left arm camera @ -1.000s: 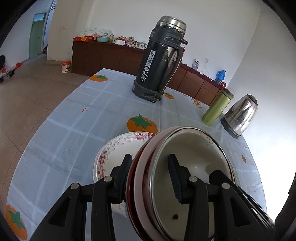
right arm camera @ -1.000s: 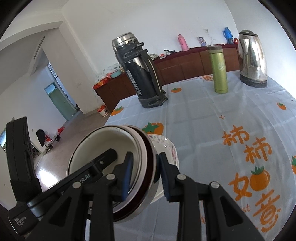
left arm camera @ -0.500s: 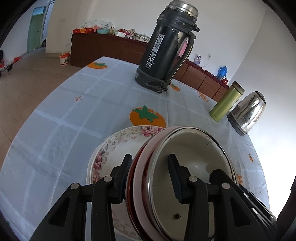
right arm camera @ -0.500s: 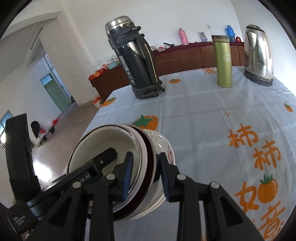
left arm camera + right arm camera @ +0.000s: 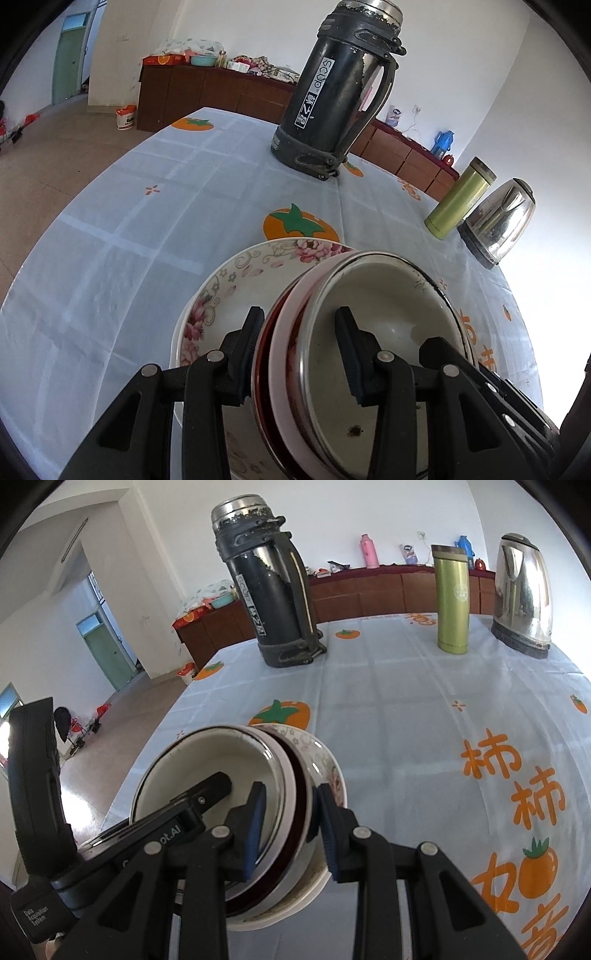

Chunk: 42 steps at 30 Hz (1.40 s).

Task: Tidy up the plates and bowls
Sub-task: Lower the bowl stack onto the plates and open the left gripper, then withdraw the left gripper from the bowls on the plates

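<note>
A stack of nested bowls (image 5: 388, 314) (image 5: 207, 764), white enamel inside pink and dark red ones, hangs tilted between both grippers. My left gripper (image 5: 301, 345) is shut on its near rim, one finger inside the white bowl and one outside. From the opposite side, my right gripper (image 5: 291, 823) is shut on the rim in the same way. Each gripper also shows in the other's view. Under the stack, a floral bowl (image 5: 240, 280) (image 5: 332, 775) stands on the tablecloth. The stack's lower edge is down inside it; contact is hidden.
A tall black thermos (image 5: 332, 92) (image 5: 269, 590) stands at the back of the table. A green tumbler (image 5: 452, 602) and a steel kettle (image 5: 522, 590) stand at the back right. The table edge (image 5: 155, 738) drops to the floor on the left.
Both grippers have sunk with the stack towards the floral bowl, which now looks larger and sits right under the stack. Neither grip has changed.
</note>
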Each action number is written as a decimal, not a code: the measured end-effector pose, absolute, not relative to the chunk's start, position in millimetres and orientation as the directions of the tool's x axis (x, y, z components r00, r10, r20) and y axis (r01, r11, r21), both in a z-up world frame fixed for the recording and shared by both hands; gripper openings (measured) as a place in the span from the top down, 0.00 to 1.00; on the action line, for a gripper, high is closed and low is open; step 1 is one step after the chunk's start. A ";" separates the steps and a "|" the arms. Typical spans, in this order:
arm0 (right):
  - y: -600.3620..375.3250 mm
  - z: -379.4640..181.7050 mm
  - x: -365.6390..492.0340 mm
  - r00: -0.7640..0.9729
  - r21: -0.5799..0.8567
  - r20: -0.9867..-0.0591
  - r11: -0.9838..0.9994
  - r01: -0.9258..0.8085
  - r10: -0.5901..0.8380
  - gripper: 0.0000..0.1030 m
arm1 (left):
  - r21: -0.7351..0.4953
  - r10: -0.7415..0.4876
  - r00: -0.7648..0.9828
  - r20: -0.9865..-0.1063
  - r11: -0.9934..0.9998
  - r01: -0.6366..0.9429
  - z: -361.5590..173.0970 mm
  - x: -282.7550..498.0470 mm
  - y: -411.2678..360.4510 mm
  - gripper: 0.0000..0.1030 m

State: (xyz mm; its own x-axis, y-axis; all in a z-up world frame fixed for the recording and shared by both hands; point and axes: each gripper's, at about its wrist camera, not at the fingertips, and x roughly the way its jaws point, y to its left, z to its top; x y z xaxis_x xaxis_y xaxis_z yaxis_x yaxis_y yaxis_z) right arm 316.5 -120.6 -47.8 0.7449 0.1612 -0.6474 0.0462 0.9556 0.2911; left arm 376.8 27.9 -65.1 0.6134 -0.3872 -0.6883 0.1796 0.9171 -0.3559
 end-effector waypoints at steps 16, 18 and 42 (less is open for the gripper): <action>-118.7 -44.0 318.2 0.738 0.311 -0.639 0.950 -0.012 0.218 0.66 | -0.315 -0.322 0.645 -0.693 0.940 0.132 -44.2 377.6 36.8 0.54; -120.8 -32.1 307.9 0.780 0.311 -0.591 0.950 -0.015 0.206 0.58 | -0.267 -0.278 0.674 -0.684 0.956 0.123 -33.9 373.3 36.4 0.46; -127.5 -3.8 225.3 0.857 0.302 -0.504 0.952 0.053 0.112 0.20 | -0.124 -0.176 0.664 -0.727 0.984 0.125 -28.6 307.5 26.4 0.37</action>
